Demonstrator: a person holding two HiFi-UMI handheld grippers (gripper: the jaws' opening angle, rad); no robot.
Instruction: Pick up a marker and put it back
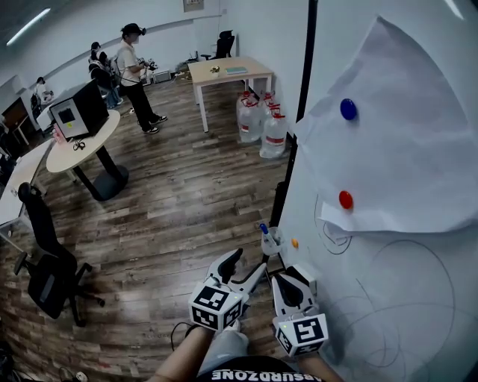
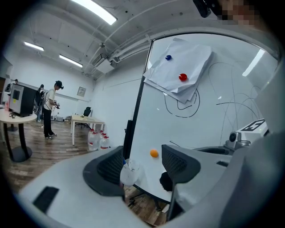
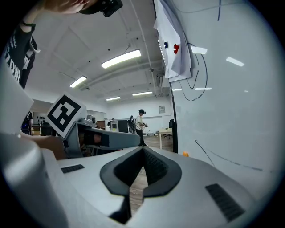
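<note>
- Dark wood-plank floor (image 1: 187,201) runs across the open room.
- White walls (image 1: 261,30); long strip lights (image 2: 95,11) are lit on the ceiling.
- A round white table (image 1: 97,138) on a black pedestal carries a black box (image 1: 81,110).
- A rectangular wooden table (image 1: 202,73) stands by the far wall, with clear water jugs (image 1: 261,123) on the floor just beside it.
- A black office chair (image 1: 46,261) is at the left.
- A person (image 1: 137,74) stands between the two tables.

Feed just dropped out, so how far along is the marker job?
Nothing looks done yet: the blue-capped marker sits in its cup by the whiteboard. In hand: the left tongs are open and empty, aimed at that cup; the right tongs are shut, empty. Left: grasp, lift, return it.
</note>
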